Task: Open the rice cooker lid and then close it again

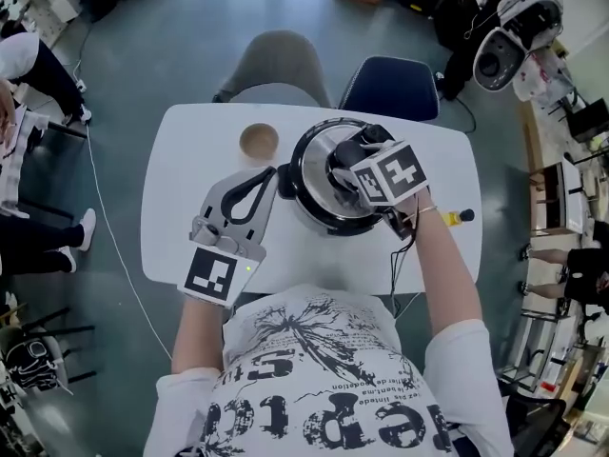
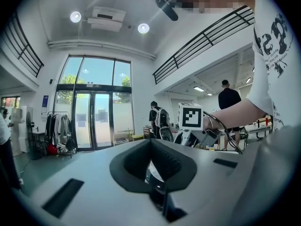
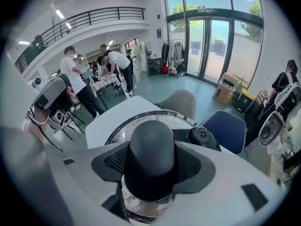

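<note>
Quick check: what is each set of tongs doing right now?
Left tongs: closed, holding nothing.
Right tongs: closed on the lid knob.

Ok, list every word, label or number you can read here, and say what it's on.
T-shirt: big black letters, possibly "epic", creased and cut off, so not certain; the smaller line above them is too blurred to read.
Marker cubes: black-and-white patterns only, no words.
Rice cooker: no readable label.
</note>
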`<state>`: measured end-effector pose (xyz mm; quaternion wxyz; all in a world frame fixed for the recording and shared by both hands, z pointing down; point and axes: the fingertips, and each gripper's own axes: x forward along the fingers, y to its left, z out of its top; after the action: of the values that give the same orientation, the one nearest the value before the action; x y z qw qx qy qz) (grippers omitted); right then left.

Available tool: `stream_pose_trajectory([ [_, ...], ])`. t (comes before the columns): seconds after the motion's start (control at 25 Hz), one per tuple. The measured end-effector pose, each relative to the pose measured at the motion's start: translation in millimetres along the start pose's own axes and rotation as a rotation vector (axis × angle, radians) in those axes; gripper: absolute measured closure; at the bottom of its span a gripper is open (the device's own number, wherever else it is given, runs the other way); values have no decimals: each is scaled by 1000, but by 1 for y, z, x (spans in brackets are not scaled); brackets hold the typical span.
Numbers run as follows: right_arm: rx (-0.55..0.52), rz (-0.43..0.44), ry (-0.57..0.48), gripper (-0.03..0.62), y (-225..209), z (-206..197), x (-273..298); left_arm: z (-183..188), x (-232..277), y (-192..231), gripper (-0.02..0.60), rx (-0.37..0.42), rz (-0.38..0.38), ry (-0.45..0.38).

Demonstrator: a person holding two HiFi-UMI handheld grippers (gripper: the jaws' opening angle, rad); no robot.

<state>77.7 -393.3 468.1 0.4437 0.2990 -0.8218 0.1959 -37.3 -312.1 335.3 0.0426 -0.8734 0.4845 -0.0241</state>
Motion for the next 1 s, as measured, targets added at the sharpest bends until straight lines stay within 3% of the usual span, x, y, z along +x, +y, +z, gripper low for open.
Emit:
stream_pose_trajectory([
  [0.56, -10, 16, 21, 288, -4, -5, 14, -8, 4, 3, 568, -5, -9, 20],
  [0.72, -22, 2, -43, 284, -6, -5, 13, -9, 4, -4, 568, 5, -18, 30],
  [1.0, -4, -5, -127, 223, -3, 1, 6, -6, 3, -10, 568, 5, -16, 34],
])
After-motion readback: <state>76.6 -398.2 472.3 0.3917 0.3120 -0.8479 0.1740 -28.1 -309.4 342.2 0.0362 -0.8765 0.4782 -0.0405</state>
